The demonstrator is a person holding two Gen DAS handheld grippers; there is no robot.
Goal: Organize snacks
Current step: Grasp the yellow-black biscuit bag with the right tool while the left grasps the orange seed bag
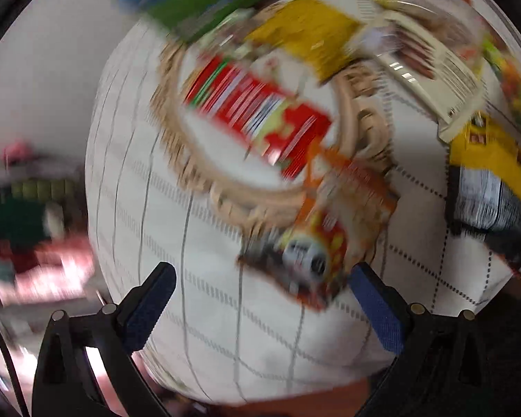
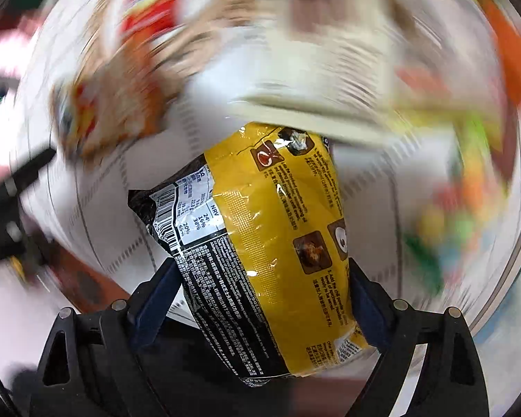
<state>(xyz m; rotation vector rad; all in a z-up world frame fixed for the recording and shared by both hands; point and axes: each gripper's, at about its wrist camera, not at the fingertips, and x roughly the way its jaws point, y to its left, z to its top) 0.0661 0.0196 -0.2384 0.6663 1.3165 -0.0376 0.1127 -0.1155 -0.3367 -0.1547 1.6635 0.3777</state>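
We carry a yellow-and-black noodle packet (image 2: 260,243) pinched in our right claw (image 2: 260,288), its pads pressed against both long sides of the bag, lifted over the white checked cloth on the counter (image 2: 97,229); our left claw (image 1: 260,299) hangs spread with nothing between its fingers, just short of an orange snack packet (image 1: 326,229) that lies across the rim of a woven basket (image 1: 187,160); inside that basket rests a red packet (image 1: 260,111), and other yellow, green and white packets lie heaped beyond it, too blurred to name; both views smear heavily, so we judge the hands to be swinging fast; to do this step well we would slow the right hand, keep a firm squeeze so the slick film does not slide, and bring the packet down flat beside the red one; the left claw looks best placed to take the orange packet by its near edge.
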